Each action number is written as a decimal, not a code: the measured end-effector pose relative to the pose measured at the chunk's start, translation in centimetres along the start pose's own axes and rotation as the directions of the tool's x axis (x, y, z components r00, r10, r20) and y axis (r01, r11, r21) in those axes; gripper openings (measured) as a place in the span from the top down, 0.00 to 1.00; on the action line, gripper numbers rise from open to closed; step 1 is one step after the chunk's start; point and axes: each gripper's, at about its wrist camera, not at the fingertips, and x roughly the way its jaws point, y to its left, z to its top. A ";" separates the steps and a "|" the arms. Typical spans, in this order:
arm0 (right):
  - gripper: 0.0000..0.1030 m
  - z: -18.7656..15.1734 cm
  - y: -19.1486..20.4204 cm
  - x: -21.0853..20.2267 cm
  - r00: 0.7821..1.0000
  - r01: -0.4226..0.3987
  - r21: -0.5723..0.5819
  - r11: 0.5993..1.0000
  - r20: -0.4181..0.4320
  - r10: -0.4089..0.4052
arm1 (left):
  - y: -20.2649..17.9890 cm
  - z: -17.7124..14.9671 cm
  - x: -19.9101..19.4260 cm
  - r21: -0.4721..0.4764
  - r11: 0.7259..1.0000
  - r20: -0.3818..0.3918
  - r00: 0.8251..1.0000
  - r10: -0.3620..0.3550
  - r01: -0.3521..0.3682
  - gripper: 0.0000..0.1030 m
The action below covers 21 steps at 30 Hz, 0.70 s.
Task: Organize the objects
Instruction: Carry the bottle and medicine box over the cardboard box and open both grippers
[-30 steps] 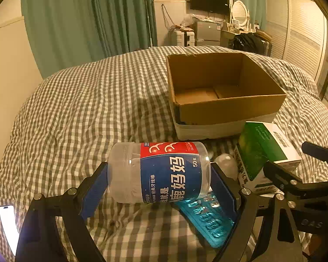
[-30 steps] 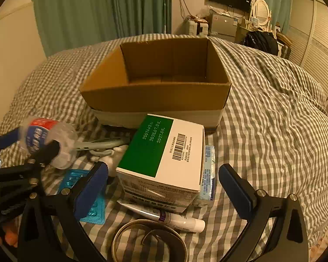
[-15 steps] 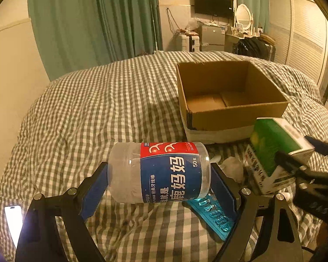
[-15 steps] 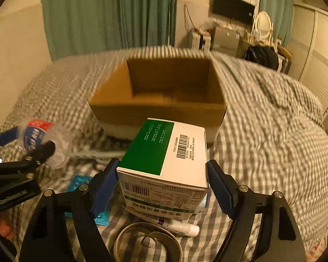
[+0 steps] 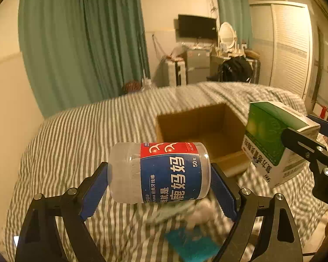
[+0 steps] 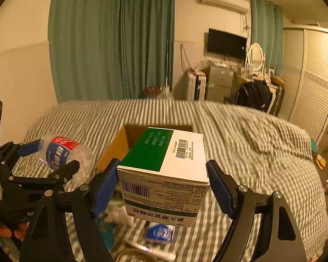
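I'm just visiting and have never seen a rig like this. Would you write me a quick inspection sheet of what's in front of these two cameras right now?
Surface: bed with a checked duvet, blurred by motion.
Job's things: floss-pick jar held on its side; green-and-white medicine box; open cardboard box on the bed beyond both.
Clutter: teal blister pack, small blue packet and a white tube lying on the duvet below.
Grippers: left gripper shut on the jar; right gripper shut on the medicine box; both raised above the bed.
Cables: wires hang on the wall near the television.
Surroundings: green curtains, wardrobe, air conditioner, cluttered dresser with an oval mirror.
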 end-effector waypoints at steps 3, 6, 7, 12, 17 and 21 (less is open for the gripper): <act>0.24 1.9 -0.5 0.5 1.000 -0.006 -0.004 1.000 0.027 0.006 | -0.7 2.4 0.6 0.009 1.000 0.028 1.000 -0.013 0.013 0.12; 0.24 3.7 -0.9 1.9 0.999 -0.013 -0.013 1.000 0.044 0.014 | -1.7 4.5 1.8 0.023 1.000 0.047 0.999 -0.018 0.017 0.12; 0.24 4.3 -0.9 2.4 0.999 -0.014 -0.017 1.000 0.048 0.015 | -2.0 5.1 2.3 0.029 0.999 0.049 0.999 -0.020 0.019 0.12; 0.24 6.2 -1.7 6.7 0.999 -0.030 -0.005 1.000 0.035 0.030 | -3.2 7.2 6.3 0.045 0.999 0.023 0.999 -0.022 0.021 0.12; 0.24 7.1 -2.6 12.1 0.998 -0.057 0.011 0.998 -0.007 0.057 | -4.0 7.5 11.5 0.044 0.999 -0.050 0.999 -0.018 0.021 0.12; 0.24 6.3 -3.0 16.0 0.996 -0.067 0.022 0.998 -0.053 0.068 | -4.5 7.0 15.5 0.038 0.999 -0.100 0.995 -0.021 0.025 0.12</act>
